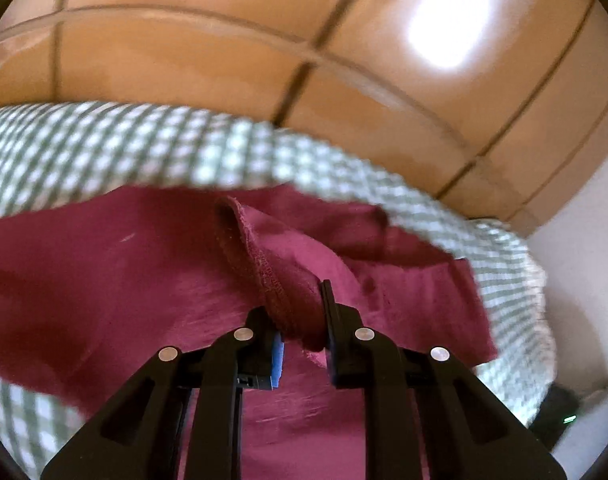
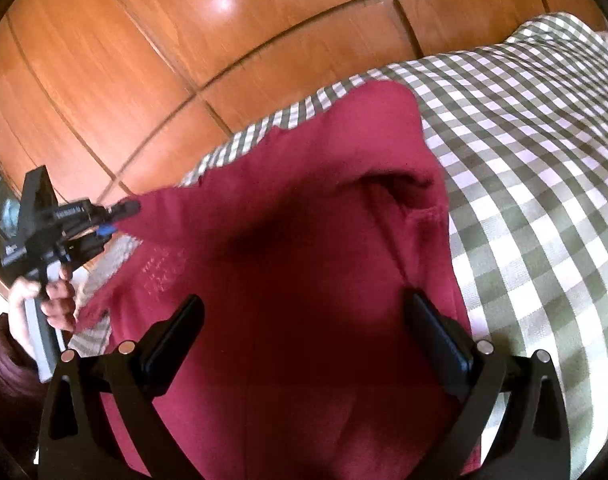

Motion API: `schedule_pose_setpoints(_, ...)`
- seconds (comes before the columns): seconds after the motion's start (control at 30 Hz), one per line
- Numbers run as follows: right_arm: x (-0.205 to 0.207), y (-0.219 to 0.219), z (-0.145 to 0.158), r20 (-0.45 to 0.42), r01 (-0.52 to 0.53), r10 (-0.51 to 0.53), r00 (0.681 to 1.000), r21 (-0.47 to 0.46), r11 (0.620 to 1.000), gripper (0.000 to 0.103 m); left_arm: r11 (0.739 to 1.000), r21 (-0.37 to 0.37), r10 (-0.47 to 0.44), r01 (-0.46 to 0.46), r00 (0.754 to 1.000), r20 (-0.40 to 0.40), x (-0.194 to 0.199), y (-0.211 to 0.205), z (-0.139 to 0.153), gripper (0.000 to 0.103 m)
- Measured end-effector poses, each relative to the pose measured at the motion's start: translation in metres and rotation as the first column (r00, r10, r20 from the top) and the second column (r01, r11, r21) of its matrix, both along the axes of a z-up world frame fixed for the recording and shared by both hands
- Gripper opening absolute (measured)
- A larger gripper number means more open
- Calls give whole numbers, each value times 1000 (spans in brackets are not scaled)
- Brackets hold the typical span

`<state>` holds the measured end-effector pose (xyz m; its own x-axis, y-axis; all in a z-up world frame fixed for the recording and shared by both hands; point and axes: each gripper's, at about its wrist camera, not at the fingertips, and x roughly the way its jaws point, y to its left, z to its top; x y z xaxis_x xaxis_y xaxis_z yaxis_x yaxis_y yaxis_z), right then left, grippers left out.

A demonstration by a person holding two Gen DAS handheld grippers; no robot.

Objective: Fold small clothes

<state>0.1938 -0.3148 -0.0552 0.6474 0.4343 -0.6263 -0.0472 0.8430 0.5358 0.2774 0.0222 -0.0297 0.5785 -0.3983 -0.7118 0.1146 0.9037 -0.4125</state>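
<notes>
left hand-held gripper: clamped on a hemmed fold of the maroon garment | right hand-held gripper: jaws wide apart above the garment, gripping nothing | garment: spread on checked cloth | beyond: wooden panels

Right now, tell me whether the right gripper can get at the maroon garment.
Probably yes: the right gripper hangs open directly over the maroon garment, nothing between them; the left gripper pinches only its far edge.
</notes>
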Motion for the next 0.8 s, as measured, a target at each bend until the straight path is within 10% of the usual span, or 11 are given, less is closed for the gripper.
schedule_pose_setpoints(0.33,39,0,62,29,20,-19,999,-29,999,101,998,61,14,-13,1000,-19,-10,19,-27,15)
schedule_pose_setpoints(0.53,86,30,17,-136,12,-46,990,-242,970,101,981,185,62,-62,998,5,-7,21,-36,15)
schedule_pose_setpoints(0.7,72,62,2,-33,51,-73,997,-451,891,101,950,309,34,-49,998,52,-12,10,-57,18)
schedule_pose_setpoints(0.8,73,61,1,-33,53,-76,997,-448,892,101,932,352,70,-86,996,60,-18,9,-53,40)
